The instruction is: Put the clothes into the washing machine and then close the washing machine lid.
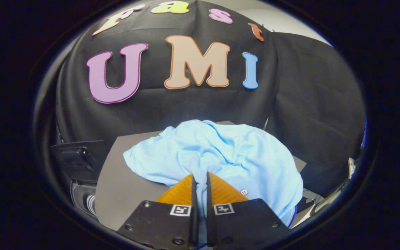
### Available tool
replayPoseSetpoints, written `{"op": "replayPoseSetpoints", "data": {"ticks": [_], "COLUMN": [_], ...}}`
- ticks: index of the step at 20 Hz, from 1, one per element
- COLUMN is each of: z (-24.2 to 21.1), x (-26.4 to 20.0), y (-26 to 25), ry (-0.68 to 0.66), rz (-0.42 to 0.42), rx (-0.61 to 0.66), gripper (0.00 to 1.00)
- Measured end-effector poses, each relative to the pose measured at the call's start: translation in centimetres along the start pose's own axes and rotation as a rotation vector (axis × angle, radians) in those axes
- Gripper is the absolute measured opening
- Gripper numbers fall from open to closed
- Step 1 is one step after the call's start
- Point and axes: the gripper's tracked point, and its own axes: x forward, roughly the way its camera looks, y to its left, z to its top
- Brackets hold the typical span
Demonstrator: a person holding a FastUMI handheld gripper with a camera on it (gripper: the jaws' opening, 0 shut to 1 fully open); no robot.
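The gripper (200,178) is sitting low over the grey counter (123,180), its fingers drawn nearly together and pinching a fold of the light blue shirt (227,152) in the slim gap between them. The shirt is lying crumpled in a heap, spreading away from the fingers to the far right, one small button (244,191) showing by the right finger. Gripping a raised fold like this looks like the way to lift the whole garment clear. A dark machine part (80,158) is waiting at the near left, possibly the washer.
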Motion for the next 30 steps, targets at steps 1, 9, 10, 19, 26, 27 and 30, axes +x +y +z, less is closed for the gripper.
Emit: {"op": "replayPoseSetpoints", "data": {"ticks": [1, 9, 10, 19, 26, 27, 30], "z": [-0.1, -1.4, -1.5, -9.2, -14.0, -13.3, -8.9], "x": [-0.1, -4.3, -4.9, -6.4, -6.3, -5.9, -4.6], "y": [0.9, 12.9, 14.5, 30.6, 39.8, 40.4, 41.8], "ry": [-0.009, -0.021, -0.016, 0.185, 0.297, 0.276, 0.145], "rz": [0.004, 0.188, 0.233, 0.622, 0.794, 0.797, 0.783], "rx": [-0.011, -0.044, -0.030, 0.052, -0.046, -0.037, 0.040], "gripper": [0.06, 0.05, 0.05, 0.04, 0.57, 0.57, 0.58]}}
